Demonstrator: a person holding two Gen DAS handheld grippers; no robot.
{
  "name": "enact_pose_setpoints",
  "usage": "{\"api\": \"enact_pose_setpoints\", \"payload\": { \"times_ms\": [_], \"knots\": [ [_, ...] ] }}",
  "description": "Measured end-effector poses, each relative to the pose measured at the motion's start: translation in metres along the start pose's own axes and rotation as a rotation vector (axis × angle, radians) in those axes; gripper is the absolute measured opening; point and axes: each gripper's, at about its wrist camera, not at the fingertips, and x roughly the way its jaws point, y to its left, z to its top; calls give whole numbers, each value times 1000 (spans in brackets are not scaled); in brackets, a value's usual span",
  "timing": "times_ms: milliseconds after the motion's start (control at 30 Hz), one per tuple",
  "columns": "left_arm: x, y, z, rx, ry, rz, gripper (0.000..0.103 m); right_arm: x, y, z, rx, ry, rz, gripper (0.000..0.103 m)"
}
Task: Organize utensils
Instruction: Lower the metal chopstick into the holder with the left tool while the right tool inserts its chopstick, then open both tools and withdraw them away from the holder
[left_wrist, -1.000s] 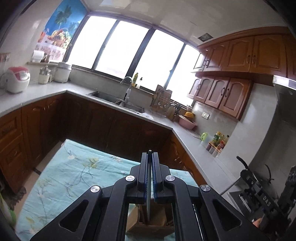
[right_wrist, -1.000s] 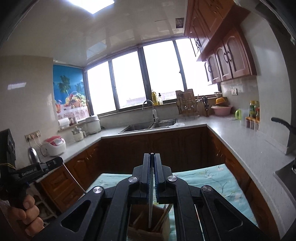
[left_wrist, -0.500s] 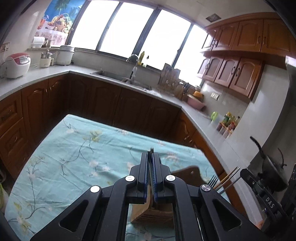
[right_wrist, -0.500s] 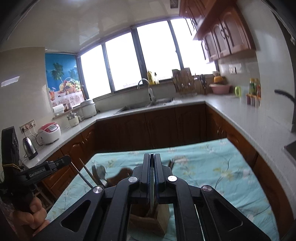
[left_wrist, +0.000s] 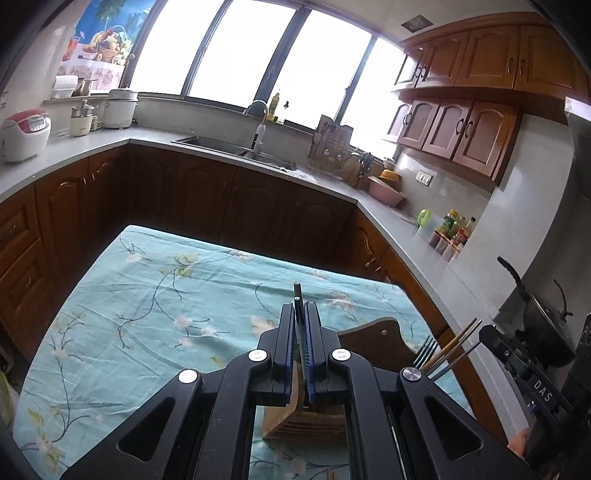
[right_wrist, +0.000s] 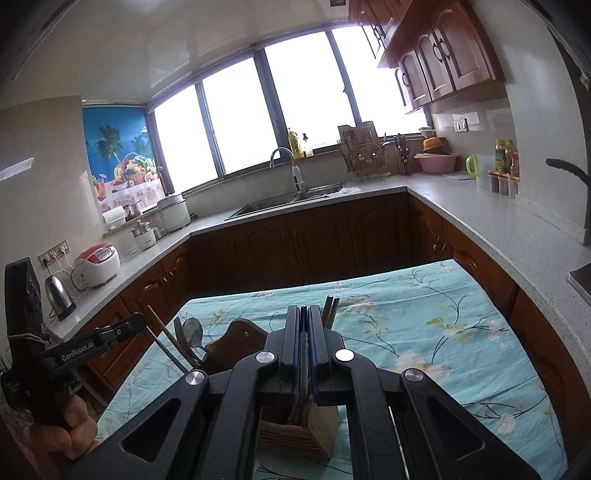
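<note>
A wooden holder (right_wrist: 295, 428) is standing on a floral cloth (right_wrist: 424, 332), holding a fork (left_wrist: 424, 350) and chopsticks (left_wrist: 454, 343); both the left gripper (left_wrist: 302, 314) and the right gripper (right_wrist: 303, 314) are each pinching a thin metal utensil.

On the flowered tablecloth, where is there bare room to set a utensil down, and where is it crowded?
Bare: the tablecloth from the wooden holder out to its far and left edges, and the stretch right of the holder. Crowded: around the holder, where the fork, chopsticks and both hand-held grippers sit.
</note>
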Motion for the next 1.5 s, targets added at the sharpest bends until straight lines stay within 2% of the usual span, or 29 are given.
{"api": "enact_pose_setpoints", "payload": {
  "times_ms": [100,433,567,633,700,833,933,1000,1067,1267,1500],
  "knots": [
    [-2,-3,-1,0,7,1,4,1,-1,0,6,11,4,9],
    [-1,-4,0,4,15,14,8,0,-1,-1,8,16,0,9],
    [-1,-3,0,-2,16,22,18,1,-1,-1,5,17,-5,9],
    [-2,-3,0,-5,13,26,20,0,-1,0,8,17,-6,12],
    [-3,-4,0,-6,14,25,22,0,-3,1,15,17,-8,18],
    [-6,-6,1,-4,15,26,31,-3,-4,2,22,4,-8,41],
    [-11,-6,0,-6,3,34,54,-5,-3,3,23,-5,-4,50],
    [-18,-5,-3,-10,-12,46,79,-6,-3,3,26,-7,-1,59],
    [-25,-4,-6,-8,-24,50,82,-9,-4,4,30,-10,4,75],
    [-42,-1,-18,-5,-5,60,91,-19,-7,-1,43,-25,24,93],
    [-78,0,-33,6,0,85,93,-45,-4,-14,50,-49,46,101]
  ]
}}
